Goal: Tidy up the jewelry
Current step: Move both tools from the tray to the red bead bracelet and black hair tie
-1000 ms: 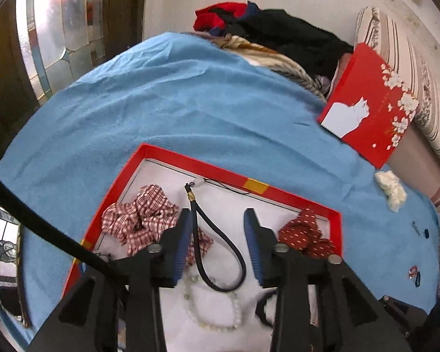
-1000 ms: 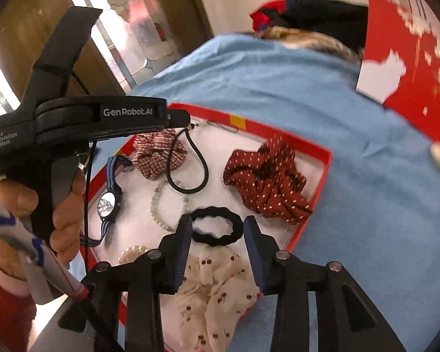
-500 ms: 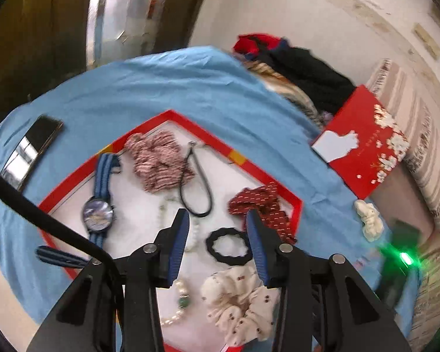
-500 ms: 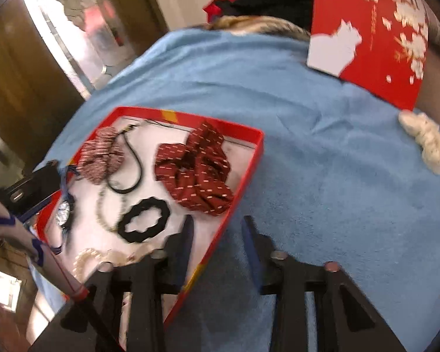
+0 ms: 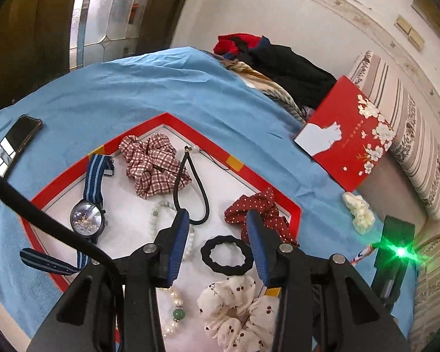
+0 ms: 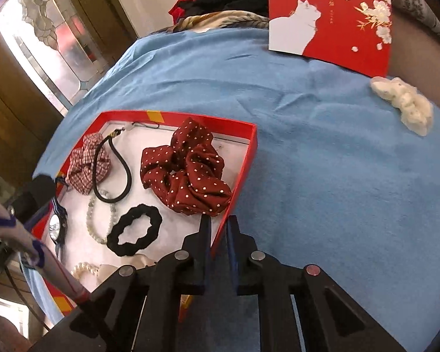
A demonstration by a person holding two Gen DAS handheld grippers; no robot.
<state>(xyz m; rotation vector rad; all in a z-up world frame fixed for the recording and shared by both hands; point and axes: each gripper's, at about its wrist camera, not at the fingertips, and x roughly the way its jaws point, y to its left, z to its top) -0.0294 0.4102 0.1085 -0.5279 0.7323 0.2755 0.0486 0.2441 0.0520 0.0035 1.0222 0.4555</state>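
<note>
A red tray with a white floor lies on the blue cloth. It holds a watch, a plaid scrunchie, a black cord loop, a bead bracelet, a red dotted scrunchie, a black hair tie, a cherry-print scrunchie and a pearl bracelet. My left gripper is open and empty above the tray. My right gripper is shut on the tray's right wall, near its front corner.
A red box lid with a white cat leans at the back right. A white fluffy clip lies on the cloth near it. A phone lies far left. Clothes are piled behind.
My left gripper has pulled back and up from the tray, so the whole tray shows. My right gripper has moved right to the tray's wall and closed on it.
</note>
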